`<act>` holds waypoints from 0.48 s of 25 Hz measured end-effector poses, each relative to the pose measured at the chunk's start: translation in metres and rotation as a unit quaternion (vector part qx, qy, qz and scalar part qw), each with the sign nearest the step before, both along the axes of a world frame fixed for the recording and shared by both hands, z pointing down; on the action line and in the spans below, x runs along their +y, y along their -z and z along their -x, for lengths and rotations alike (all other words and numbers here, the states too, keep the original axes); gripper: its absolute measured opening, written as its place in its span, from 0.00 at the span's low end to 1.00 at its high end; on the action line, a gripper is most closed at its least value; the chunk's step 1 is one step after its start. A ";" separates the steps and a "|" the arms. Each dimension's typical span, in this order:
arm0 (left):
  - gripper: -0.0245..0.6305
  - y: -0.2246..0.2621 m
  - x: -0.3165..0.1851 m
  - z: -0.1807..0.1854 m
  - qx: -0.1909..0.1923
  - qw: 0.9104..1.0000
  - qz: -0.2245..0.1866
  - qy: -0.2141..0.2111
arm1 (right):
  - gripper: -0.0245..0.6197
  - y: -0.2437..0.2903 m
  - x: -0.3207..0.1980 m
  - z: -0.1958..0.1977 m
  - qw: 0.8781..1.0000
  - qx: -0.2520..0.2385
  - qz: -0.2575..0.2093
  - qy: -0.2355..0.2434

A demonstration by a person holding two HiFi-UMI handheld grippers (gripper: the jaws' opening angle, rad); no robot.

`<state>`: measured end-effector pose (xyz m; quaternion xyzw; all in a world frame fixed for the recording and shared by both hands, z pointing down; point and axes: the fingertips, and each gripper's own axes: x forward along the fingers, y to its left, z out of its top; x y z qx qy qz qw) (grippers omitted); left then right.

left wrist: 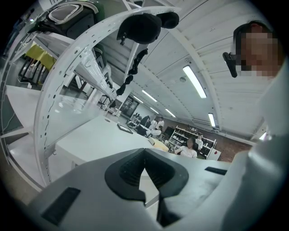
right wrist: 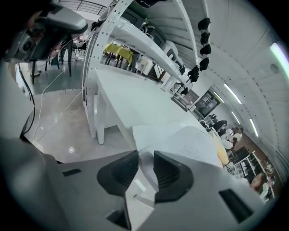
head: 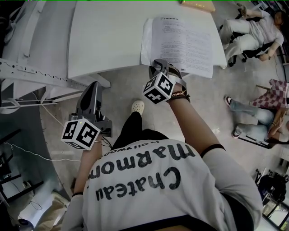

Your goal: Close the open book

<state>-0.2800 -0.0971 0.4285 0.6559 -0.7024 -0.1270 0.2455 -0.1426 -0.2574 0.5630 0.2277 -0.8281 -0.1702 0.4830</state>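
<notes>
The open book (head: 180, 40) lies on the white table (head: 104, 40) with its printed pages up, its near edge hanging slightly over the table's front. My right gripper (head: 158, 64) reaches that near edge at the left page. In the right gripper view the pale page (right wrist: 189, 144) runs into the narrow gap of my right gripper (right wrist: 145, 164); a slit still shows beside each pad, so the jaws stand open around it. My left gripper (head: 92, 86) hangs low at the left, away from the table. In the left gripper view my left gripper (left wrist: 144, 153) has its pads meeting, empty.
A white metal rack (head: 31, 76) stands left of the table, with cables (head: 27, 151) on the floor below it. Seated people (head: 253, 31) fill the right side. A yellow object (head: 198, 4) lies at the table's far edge. My shoe (head: 137, 107) is under the table's front.
</notes>
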 end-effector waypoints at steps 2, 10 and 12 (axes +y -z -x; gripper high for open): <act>0.07 0.001 0.000 -0.002 0.000 1.000 -0.001 -0.002 | 0.19 0.003 -0.001 -0.001 1.000 -0.018 0.016 -0.012; 0.07 0.010 0.004 0.002 -0.005 1.000 -0.008 0.000 | 0.12 0.009 -0.004 -0.004 0.993 -0.080 0.068 -0.054; 0.07 0.012 0.003 0.001 -0.006 1.000 -0.010 0.000 | 0.11 0.010 -0.004 -0.005 0.992 -0.086 0.078 -0.059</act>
